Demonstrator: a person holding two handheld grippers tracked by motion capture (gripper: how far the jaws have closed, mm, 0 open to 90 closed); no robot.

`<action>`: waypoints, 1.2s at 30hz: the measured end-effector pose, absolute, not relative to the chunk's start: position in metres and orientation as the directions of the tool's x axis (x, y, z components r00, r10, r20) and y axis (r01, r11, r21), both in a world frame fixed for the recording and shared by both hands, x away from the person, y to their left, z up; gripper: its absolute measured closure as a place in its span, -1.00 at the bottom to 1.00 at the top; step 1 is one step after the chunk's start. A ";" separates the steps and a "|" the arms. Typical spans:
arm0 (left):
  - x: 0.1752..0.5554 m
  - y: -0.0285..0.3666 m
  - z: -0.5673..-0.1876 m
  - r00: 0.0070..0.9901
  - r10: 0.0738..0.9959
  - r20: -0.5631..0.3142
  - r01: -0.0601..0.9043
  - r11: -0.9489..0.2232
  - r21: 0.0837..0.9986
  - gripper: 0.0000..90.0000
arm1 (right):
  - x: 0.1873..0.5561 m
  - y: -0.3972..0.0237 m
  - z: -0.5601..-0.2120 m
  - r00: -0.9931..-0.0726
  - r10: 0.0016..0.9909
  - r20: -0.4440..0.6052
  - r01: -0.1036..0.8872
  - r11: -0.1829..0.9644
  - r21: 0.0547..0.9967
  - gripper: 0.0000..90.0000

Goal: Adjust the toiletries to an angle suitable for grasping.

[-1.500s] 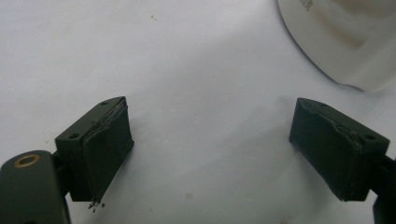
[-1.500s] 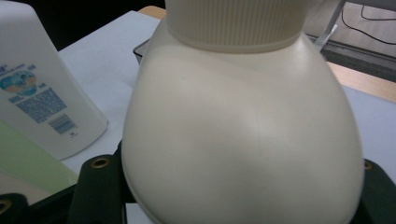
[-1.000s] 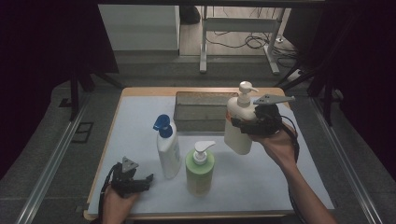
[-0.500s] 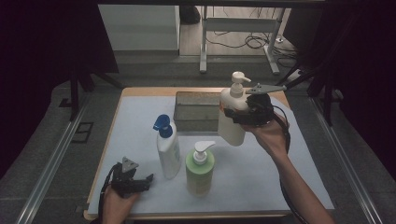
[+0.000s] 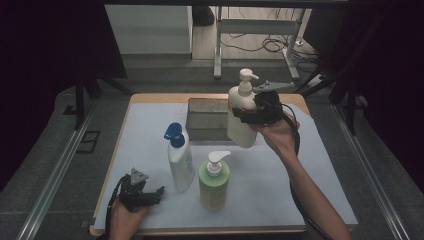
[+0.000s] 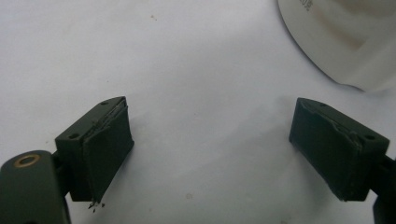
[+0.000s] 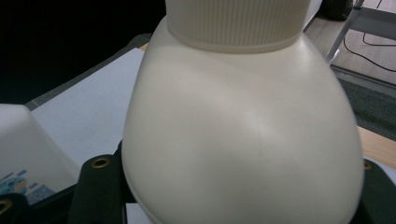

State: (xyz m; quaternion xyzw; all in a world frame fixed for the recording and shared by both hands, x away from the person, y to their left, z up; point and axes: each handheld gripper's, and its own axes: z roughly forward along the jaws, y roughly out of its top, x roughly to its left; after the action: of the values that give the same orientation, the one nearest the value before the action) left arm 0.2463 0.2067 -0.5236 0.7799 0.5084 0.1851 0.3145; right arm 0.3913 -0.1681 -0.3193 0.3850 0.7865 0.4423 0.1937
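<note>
My right gripper is shut on a cream pump bottle and holds it upright in the air, beside the right end of a grey basket. In the right gripper view the cream pump bottle's shoulder sits between the two black jaws of that gripper. A white bottle with a blue pump and a green bottle with a white pump stand on the mat in front. My left gripper rests low at the front left, open, with nothing between its fingers.
A pale mat covers the wooden table. The base of the white bottle lies just beyond the left gripper's jaws. Part of the white bottle shows at the left of the right gripper view.
My right gripper has carried the cream bottle to the left and a little upward, closer to the basket. The left gripper has stayed in place.
</note>
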 end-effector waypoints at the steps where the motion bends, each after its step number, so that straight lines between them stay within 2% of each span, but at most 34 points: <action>1: 0.246 0.207 -0.524 0.415 0.910 -0.031 0.677 -0.285 0.679 -0.72 | 0.393 -0.166 -0.319 -0.628 0.778 0.038 0.435 0.310 0.846 -0.18; 24: 0.246 0.207 -0.524 0.415 0.909 -0.031 0.676 -0.285 0.679 -0.72 | 0.431 -0.132 -0.324 -0.602 0.798 0.043 0.437 0.283 0.854 -0.17; 36: 0.246 0.207 -0.524 0.416 0.909 -0.029 0.675 -0.287 0.679 -0.72 | 0.452 -0.118 -0.338 -0.573 0.817 0.064 0.448 0.247 0.859 -0.17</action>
State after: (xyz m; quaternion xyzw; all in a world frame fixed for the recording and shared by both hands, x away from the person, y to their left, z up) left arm 0.2464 0.2071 -0.5236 0.7805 0.5075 0.1859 0.3143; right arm 0.4520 -0.1185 -0.3378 0.4145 0.7631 0.4522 0.2037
